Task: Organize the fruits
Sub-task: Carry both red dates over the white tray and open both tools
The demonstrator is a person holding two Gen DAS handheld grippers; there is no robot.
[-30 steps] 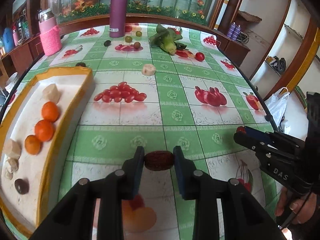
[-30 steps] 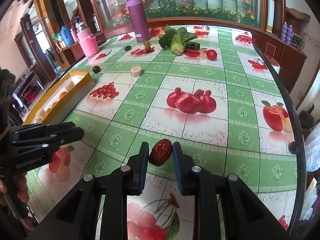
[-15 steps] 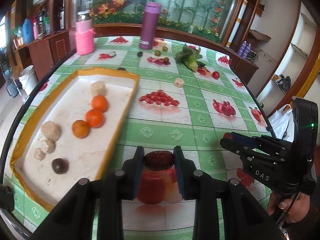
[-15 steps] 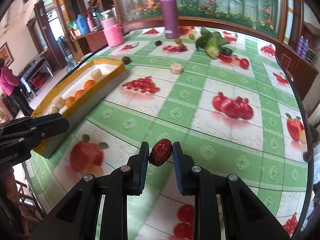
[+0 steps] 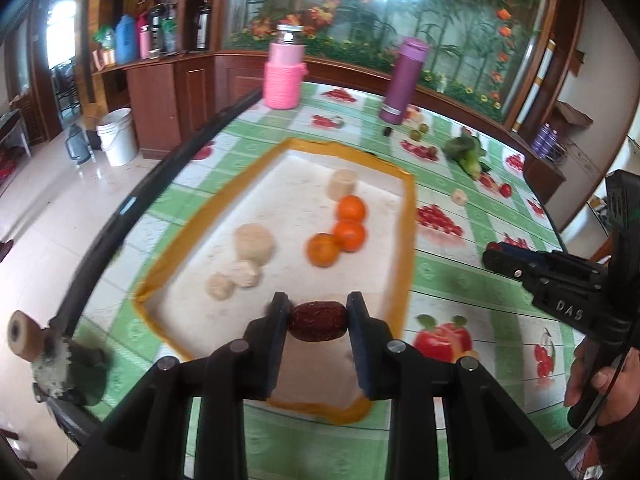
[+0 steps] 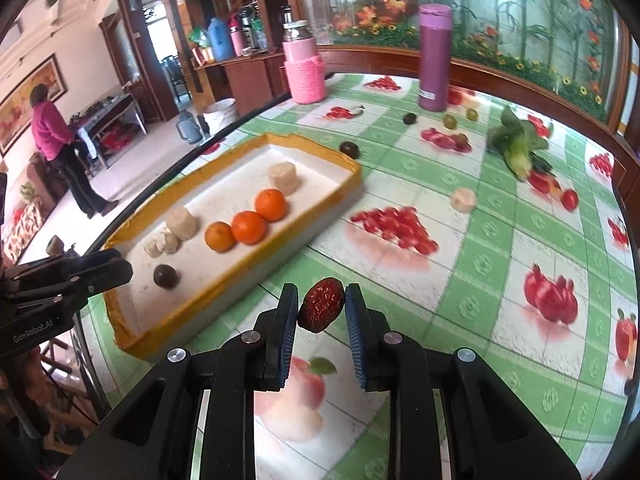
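Change: both views now swung toward the tray [image 5: 404,240], which a second ago sat off at the left edge; left date [image 5: 317,321] now hanging over the tray's near end, right date [image 6: 321,310] short of the tray's near wall, above bare cloth.
Left hand-held gripper [image 5: 318,322]: clamped end-to-end on its red date, same grip as before.
Right hand-held gripper [image 6: 322,312]: clamped on the sides of its own date, likewise unchanged.
Meaning for the task: carry phase nearly done, by the look of it; left date close to a drop spot, right one needing more travel leftward.
Tray contents: three oranges [image 6: 248,227] in a row, pale peeled chunks [image 6: 182,222], one dark round fruit [image 6: 165,276].
Left to gather: dark fruit [image 6: 349,149] just beside the tray's far corner, pale chunk [image 6: 463,199], small green fruits [image 6: 450,121], red tomato [image 6: 569,199] by the leafy greens [image 6: 518,148].
Counter [image 6: 496,248]: green-checked cloth printed with fruit pictures.
Room: pink-sleeved flask [image 6: 305,68] and purple flask [image 6: 434,58] at the far edge, floral mural behind, white bucket [image 5: 117,136] on a tiled floor, a person [image 6: 60,148] standing far left.
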